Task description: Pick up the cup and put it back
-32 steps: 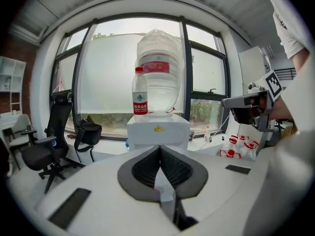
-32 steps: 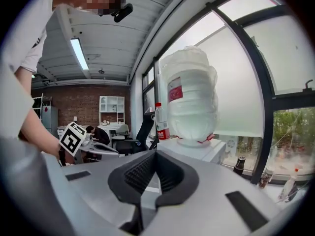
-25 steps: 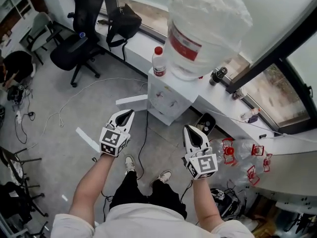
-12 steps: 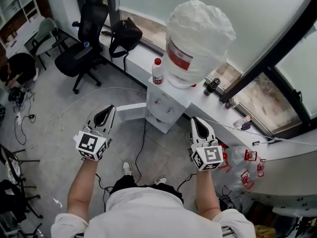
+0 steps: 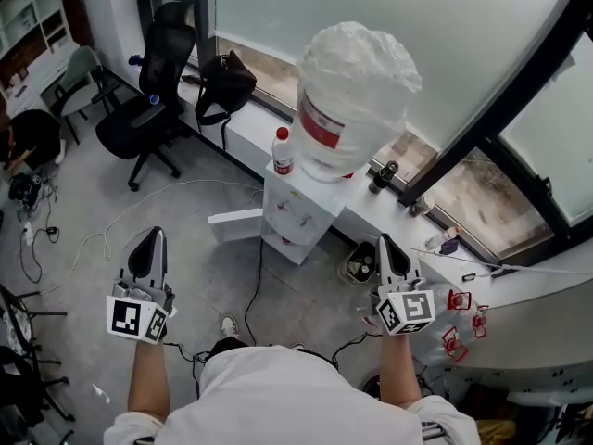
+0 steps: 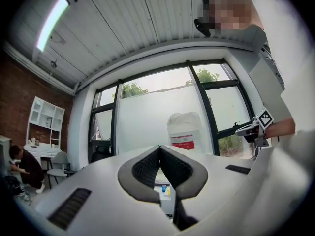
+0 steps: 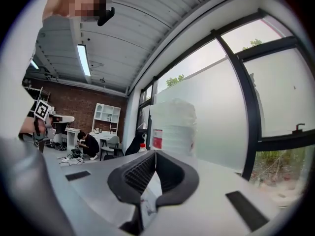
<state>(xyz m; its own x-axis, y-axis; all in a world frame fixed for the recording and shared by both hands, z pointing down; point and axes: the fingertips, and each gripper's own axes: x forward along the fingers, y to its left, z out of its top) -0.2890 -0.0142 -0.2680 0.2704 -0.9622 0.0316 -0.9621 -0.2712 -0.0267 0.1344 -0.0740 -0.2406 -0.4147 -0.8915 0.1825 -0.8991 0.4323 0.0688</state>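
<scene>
I'm holding the left tongs [image 6: 160, 147] and right tongs [image 7: 155, 152] pinched shut on nothing, not spotting the cup anywhere, but guessing it's light, so I'm planning a gentle mid-wall grab.

The left gripper [image 5: 150, 241] and right gripper [image 5: 386, 245] have spread apart, back from the water dispenser [image 5: 295, 213].

Whitish clear water jug [image 5: 350, 82] with a red label; white dispenser [image 5: 296, 213]; red-capped bottle [image 5: 283, 152]; black office chair [image 5: 148, 109]; black bag [image 5: 222, 86]; grey floor [image 5: 185, 239]; white left gripper [image 5: 151, 241] and right gripper [image 5: 386, 244], black-and-white square markers
</scene>
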